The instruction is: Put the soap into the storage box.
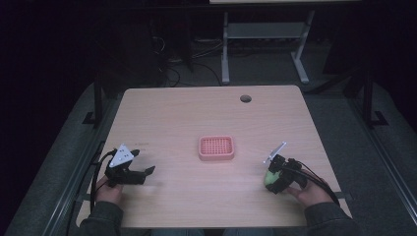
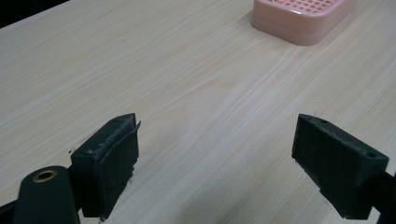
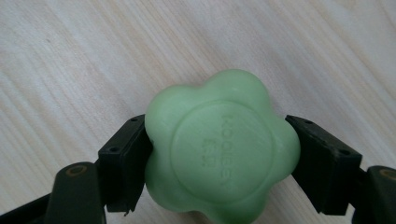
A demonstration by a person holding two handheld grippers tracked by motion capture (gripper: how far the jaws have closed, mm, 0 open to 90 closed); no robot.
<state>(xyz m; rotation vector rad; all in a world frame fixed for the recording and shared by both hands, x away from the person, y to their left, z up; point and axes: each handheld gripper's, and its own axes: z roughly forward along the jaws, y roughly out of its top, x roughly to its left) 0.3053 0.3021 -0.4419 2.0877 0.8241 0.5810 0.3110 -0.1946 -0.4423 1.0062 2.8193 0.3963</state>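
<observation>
Right gripper (image 3: 219, 154) jaws clamp green soap (image 3: 219, 149), low over table (image 1: 196, 113)

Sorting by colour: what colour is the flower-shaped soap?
Light green flower-shaped soap bar, clearest in the right gripper view.

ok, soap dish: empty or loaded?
Empty. In the high view the pink soap dish shows a bare grid; the green soap sits clamped in the right hand-held gripper, away from it.

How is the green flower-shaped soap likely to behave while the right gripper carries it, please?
The green soap looks solid, so it probably stays stiff. Its smooth, waxy face suggests it may slip. The right gripper clamps its lobed sides, which likely steadies it.
</observation>
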